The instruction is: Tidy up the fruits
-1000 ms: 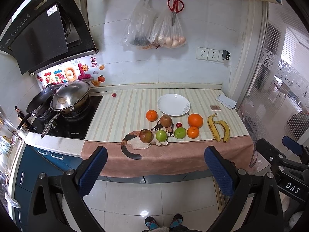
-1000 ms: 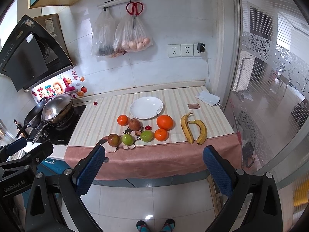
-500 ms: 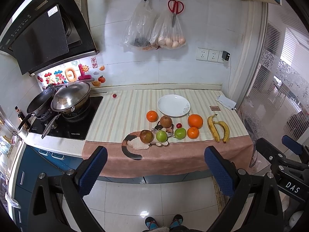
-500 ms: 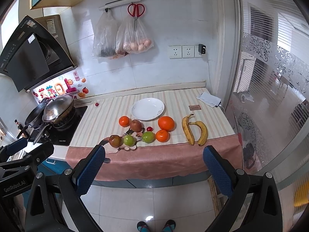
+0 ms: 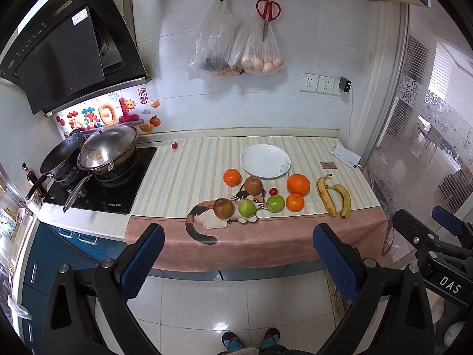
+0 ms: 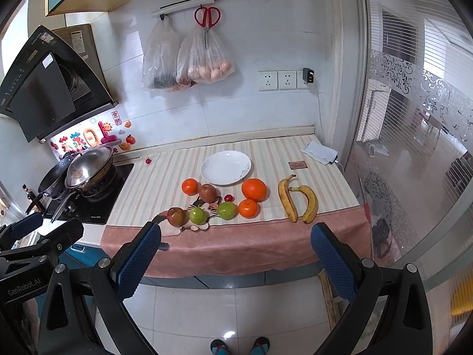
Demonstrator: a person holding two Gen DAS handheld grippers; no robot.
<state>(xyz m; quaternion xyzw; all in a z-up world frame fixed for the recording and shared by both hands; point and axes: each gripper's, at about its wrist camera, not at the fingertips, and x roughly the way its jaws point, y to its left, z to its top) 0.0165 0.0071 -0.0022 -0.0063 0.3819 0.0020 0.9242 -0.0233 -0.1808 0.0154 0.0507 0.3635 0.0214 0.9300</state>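
A white plate (image 5: 265, 160) (image 6: 226, 167) lies on the striped counter cloth. In front of it lie several fruits: a big orange (image 5: 298, 184) (image 6: 254, 189), two small oranges (image 5: 232, 177) (image 5: 294, 202), two green apples (image 5: 246, 208) (image 5: 275, 203), two brownish-red apples (image 5: 223, 208) (image 5: 253, 184), a small red fruit (image 5: 273, 191) and two bananas (image 5: 333, 195) (image 6: 297, 198). My left gripper (image 5: 238, 261) and right gripper (image 6: 235, 260) are both open and empty, held above the floor well short of the counter's front edge.
A stove with a lidded wok (image 5: 108, 149) and a pan (image 5: 60, 156) stands left of the cloth. Plastic bags (image 5: 236, 50) and red scissors (image 5: 268, 10) hang on the wall. A folded white cloth (image 5: 344, 153) lies at the counter's right end. A glass partition (image 6: 414, 148) stands at the right.
Both views have drifted only slightly; the right gripper has edged a little closer to the counter. Both grippers stay open and no fruit has moved.
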